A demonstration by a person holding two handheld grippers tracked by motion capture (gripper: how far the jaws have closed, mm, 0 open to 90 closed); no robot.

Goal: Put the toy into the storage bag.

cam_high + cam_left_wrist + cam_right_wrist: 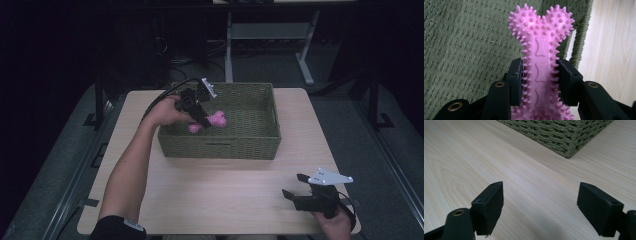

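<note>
A: Item one: what stood on the bench [240, 185]?

B: One green woven basket [260, 145], set toward the far side; bare wood on the near half.

A: Item two, the left gripper [205, 119]?

B: It reached in over the basket's left wall. Its fingers [515, 80] were clamped on the shaft of a pink spiked bone toy [540, 62], held inside the basket. The left gripper view gave the nubs and embossed bone shapes; the high view gave only a pink lump.

A: Item three, the right gripper [296, 186]?

B: At the near right corner, well apart from the basket, fingers [490, 205] spread wide, nothing between them. Its own view took in one basket corner.
</note>
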